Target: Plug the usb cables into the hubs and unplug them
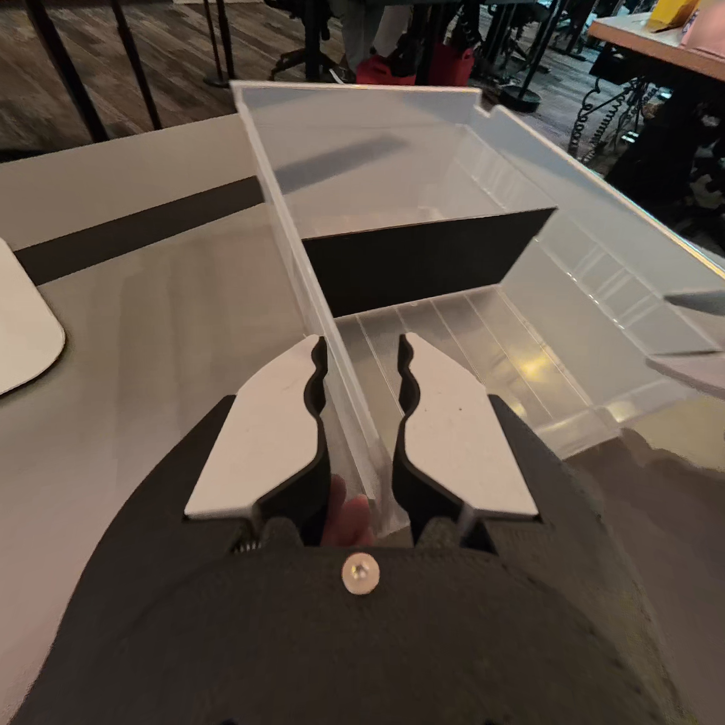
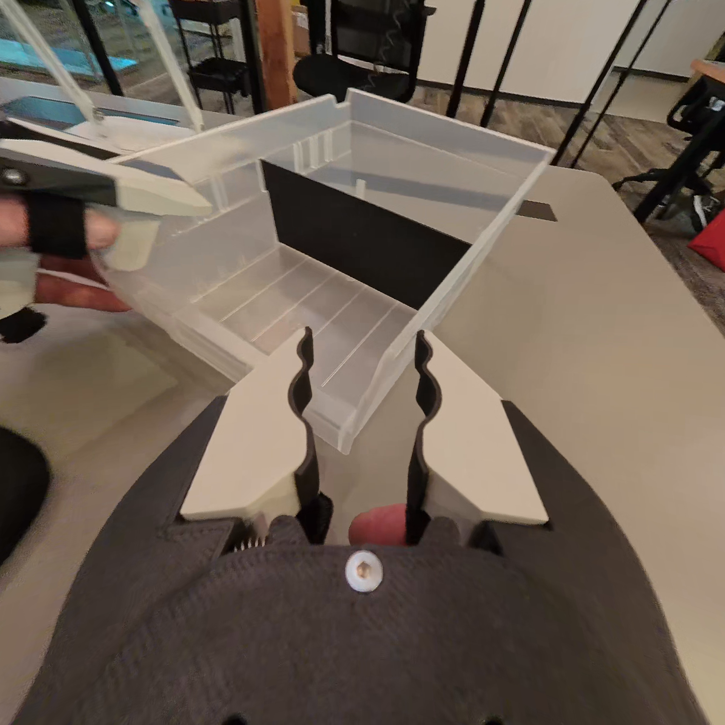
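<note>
A clear, translucent plastic bin (image 2: 353, 204) with ribbed inner walls sits on a pale grey tabletop (image 2: 569, 314), and a flat black divider panel (image 2: 365, 235) stands upright across its middle, splitting it into a near and a far compartment. Both compartments appear bare; no USB cables or hubs show in either view, so where they are cannot be told. The left gripper (image 1: 363, 341), white-faced with wavy black inner pads, straddles the bin's long left wall (image 1: 314, 298): one finger lies outside the wall and the other inside the near compartment, with a gap on both sides, so its fingers stand spread and pinch nothing. In the right wrist view this same gripper shows at the left edge, with a person's fingers (image 2: 78, 235) under a black strap behind it, its tip at the bin's wall. The right gripper (image 2: 364, 337) hovers just over the bin's near corner, its fingers likewise spread apart with nothing between them. A dark strip (image 1: 137, 231) runs across the table beside the bin, and a rounded white object (image 1: 23, 325) lies at the left edge of the left wrist view.
</note>
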A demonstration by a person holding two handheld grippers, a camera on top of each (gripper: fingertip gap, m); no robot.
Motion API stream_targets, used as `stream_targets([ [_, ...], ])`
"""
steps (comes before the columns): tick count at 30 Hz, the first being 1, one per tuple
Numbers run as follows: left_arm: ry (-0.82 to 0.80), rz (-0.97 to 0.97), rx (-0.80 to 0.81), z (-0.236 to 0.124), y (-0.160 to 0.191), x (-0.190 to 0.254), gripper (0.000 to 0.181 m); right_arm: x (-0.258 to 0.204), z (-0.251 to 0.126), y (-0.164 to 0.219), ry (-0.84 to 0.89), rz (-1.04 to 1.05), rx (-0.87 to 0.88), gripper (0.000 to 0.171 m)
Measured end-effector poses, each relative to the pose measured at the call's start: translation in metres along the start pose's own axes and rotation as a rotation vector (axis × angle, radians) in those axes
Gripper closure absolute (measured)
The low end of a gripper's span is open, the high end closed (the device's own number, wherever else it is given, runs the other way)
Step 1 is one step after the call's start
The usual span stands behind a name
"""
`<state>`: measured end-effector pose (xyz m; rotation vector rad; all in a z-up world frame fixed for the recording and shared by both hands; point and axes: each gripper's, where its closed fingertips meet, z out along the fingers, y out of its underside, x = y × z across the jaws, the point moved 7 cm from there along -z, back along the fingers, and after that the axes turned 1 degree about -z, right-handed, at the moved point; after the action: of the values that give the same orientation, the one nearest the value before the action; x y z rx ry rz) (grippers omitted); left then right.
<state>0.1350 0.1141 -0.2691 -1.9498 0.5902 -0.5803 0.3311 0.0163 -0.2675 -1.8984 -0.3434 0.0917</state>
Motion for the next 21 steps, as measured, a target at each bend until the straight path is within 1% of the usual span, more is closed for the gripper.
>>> stream_targets([
  [4,0.079,-0.004,-0.022,0.005,-0.003,0.015,0.133,0.03,0.015,-0.004,0.052,0.002,-0.033,0.128],
  [7,0.125,-0.03,-0.031,0.012,-0.005,0.026,0.128,0.055,0.029,-0.006,0.1,-0.015,-0.058,0.135],
  [12,0.183,-0.107,-0.023,0.028,-0.012,0.044,0.121,0.101,0.05,-0.01,0.127,0.038,-0.084,0.147],
  [17,0.195,-0.138,-0.009,0.055,-0.022,0.059,0.117,0.14,0.068,-0.013,0.166,0.021,-0.128,0.149],
  [21,0.174,-0.173,0.015,0.081,-0.031,0.065,0.116,0.166,0.085,-0.017,0.189,0.054,-0.123,0.149],
])
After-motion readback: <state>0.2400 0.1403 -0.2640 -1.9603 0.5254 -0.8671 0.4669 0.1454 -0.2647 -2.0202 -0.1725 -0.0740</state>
